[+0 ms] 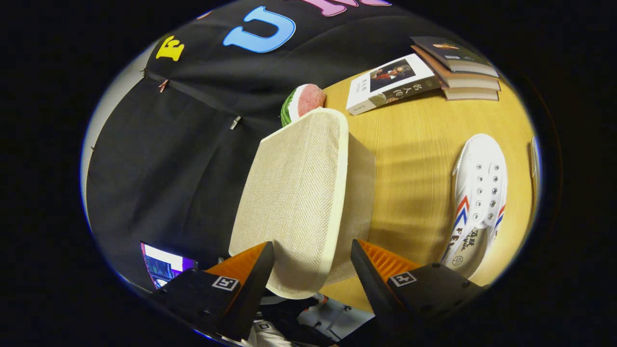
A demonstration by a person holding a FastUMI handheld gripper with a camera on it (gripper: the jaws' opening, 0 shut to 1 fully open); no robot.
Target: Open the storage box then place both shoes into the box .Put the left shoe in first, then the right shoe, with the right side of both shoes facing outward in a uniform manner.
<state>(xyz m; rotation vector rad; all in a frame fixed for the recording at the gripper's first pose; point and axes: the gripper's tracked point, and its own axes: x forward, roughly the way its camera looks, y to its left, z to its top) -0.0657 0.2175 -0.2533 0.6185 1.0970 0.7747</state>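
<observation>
The storage box is beige woven fabric, with its lid point(289, 193) on top and its side wall point(359, 202) standing on the wooden table point(414, 159). My gripper point(311, 253) is open. Its fingers straddle the near edge of the lid, one over the lid's top face and one beside the box wall. I cannot tell whether either finger touches. One white canvas shoe point(477, 202) with red and blue stripes lies on the table beyond the finger that stands beside the box wall. It is well apart from the box, with its lace holes facing me.
A toy watermelon slice point(301, 103) lies just behind the box. A book point(390, 82) lies flat beyond it, beside a stack of three books point(458, 67). A lit screen point(164, 265) glows beside the finger over the lid. A pale object's edge point(534, 159) shows past the shoe.
</observation>
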